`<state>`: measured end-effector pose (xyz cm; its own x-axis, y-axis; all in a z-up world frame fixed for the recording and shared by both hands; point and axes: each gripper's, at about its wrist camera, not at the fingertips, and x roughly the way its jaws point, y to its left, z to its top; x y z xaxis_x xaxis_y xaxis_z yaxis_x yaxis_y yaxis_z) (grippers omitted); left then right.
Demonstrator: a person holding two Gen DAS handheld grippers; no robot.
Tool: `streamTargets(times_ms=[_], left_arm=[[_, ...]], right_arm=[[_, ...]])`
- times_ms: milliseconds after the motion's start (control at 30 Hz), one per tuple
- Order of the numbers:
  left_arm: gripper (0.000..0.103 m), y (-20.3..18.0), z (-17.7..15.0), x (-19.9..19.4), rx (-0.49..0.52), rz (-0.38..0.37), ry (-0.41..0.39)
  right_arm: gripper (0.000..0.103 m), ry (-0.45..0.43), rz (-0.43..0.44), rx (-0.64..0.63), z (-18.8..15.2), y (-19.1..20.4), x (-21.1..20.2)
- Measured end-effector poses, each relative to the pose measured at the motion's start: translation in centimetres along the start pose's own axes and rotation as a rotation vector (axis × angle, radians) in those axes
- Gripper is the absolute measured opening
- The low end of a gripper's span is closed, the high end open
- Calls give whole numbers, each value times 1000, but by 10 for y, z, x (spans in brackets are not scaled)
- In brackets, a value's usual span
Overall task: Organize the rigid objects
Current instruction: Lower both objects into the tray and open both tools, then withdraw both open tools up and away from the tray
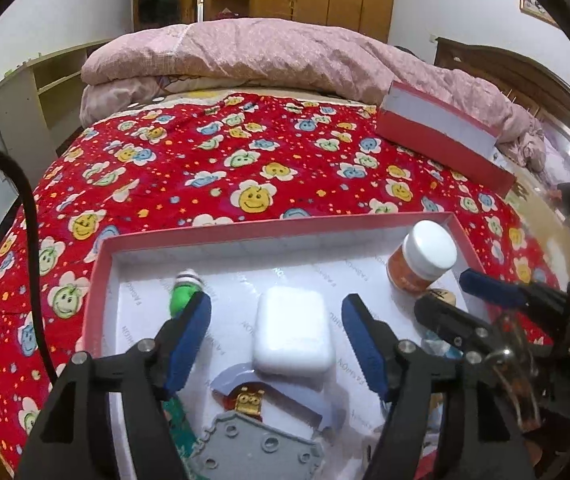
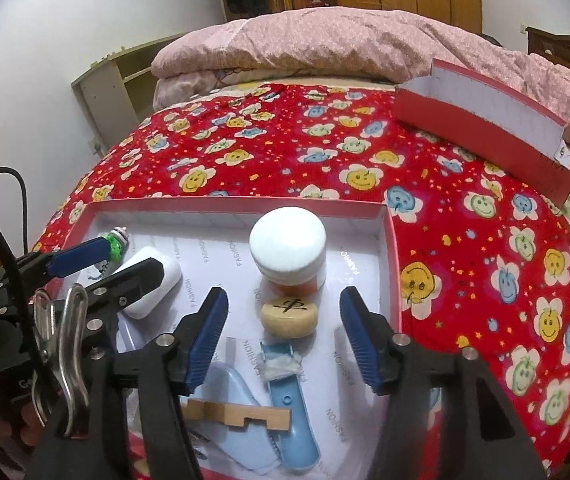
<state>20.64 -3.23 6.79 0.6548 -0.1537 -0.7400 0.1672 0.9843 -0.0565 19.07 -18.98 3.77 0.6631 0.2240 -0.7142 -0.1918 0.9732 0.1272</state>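
Grippers hang over the open red box (image 1: 101,264), both tilted down at its white floor, which sits on the smiley-flower bedspread (image 1: 221,152). The left gripper (image 1: 276,332) is spread wide, and the white case (image 1: 293,334) lies flat between its blue pads, touching neither, its long axis running away from the camera. Just beside the left pad lies a small green bottle (image 1: 185,294), cap pointing toward the far wall of the box. The right gripper (image 2: 284,334) is spread wide too, nothing pinched: the round wooden piece (image 2: 289,315) lies flat between its pads, and the white-lidded jar (image 2: 288,250) stands upright just behind it. Nearer the camera, the blue brush (image 2: 291,412) lies lengthwise, bristle end toward the wooden piece. The red lid (image 2: 481,128) rests well apart, by the pink quilt (image 2: 325,40).
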Motion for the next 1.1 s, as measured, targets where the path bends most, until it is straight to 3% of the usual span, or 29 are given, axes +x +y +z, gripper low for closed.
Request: streamTargets(times_ms=[533,1100], left_arm=[[72,9,-20,-46,-36,4,-14],[73,16,-62,-88,-84,15,2]], right_arm=[[63,-36,27,-19,-11,20,-34],[63,-35,46,-24,-46,39,-70]])
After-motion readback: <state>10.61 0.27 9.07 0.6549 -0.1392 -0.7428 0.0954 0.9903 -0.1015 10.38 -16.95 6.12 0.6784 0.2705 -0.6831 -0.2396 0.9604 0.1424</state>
